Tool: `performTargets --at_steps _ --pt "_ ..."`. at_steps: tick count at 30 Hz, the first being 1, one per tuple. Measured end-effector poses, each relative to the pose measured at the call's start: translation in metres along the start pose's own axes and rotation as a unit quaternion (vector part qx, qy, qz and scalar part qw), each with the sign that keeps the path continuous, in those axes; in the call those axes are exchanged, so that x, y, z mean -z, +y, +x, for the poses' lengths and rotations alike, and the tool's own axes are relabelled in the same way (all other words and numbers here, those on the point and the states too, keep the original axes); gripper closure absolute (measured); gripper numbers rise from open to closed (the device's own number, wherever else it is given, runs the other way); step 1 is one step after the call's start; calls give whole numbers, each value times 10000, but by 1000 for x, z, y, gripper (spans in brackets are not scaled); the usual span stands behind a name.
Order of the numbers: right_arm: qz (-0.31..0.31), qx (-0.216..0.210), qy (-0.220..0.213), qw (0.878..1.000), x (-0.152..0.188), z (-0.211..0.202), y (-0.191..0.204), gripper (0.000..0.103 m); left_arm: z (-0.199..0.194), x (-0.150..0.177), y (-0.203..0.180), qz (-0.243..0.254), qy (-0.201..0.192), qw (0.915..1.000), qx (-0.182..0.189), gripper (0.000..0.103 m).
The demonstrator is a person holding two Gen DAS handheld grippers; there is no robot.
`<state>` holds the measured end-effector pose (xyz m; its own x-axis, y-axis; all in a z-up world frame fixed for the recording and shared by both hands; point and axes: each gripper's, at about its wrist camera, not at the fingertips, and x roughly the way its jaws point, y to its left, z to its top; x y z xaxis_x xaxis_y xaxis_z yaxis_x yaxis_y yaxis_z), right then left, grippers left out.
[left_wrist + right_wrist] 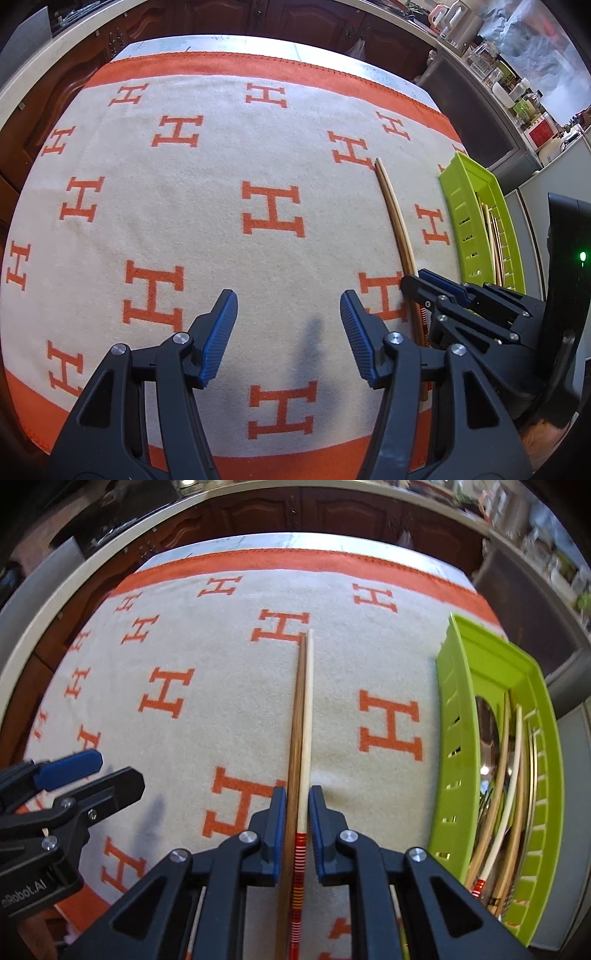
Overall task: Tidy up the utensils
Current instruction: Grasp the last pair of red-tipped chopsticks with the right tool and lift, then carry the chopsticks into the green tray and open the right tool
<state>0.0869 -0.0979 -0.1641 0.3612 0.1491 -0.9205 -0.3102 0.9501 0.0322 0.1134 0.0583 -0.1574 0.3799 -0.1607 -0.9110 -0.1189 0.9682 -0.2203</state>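
Two chopsticks lie side by side on the cloth, one brown (pixel 297 716) and one pale (pixel 309 686) with a red-striped end. My right gripper (pixel 297 794) is shut on this pair near the striped end, its blue pads (pixel 277 812) against both sides. The left wrist view shows the same chopsticks (pixel 393 218) running to the right gripper (pixel 443 291). My left gripper (pixel 288 299) hangs open over bare cloth to the left, with nothing between its fingers; in the right wrist view the left gripper (pixel 92 768) sits at the left edge.
A lime-green slotted basket (pixel 454 709) stands at the right edge of the table, holding several chopsticks (pixel 506 757) and something metal. The cream cloth with orange H marks (pixel 273 210) covers the table. Dark wooden cabinets (pixel 295 18) run beyond the far edge.
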Motion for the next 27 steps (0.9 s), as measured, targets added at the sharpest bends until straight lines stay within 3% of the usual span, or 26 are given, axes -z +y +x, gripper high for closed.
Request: performTargets --at_steps 3,17,27 --pt "69 -367 -26 9993 5 -3 3 91 2 0 -2 24 23 10000 1 48" --pt "243 -763 -497 9955 15 -45 -4 92 -4 0 -4 -1 2 9999 102 48" --pt "530 -1042 -834 9896 29 -81 -27 91 -26 5 -31 322 -134 9994 67 48"
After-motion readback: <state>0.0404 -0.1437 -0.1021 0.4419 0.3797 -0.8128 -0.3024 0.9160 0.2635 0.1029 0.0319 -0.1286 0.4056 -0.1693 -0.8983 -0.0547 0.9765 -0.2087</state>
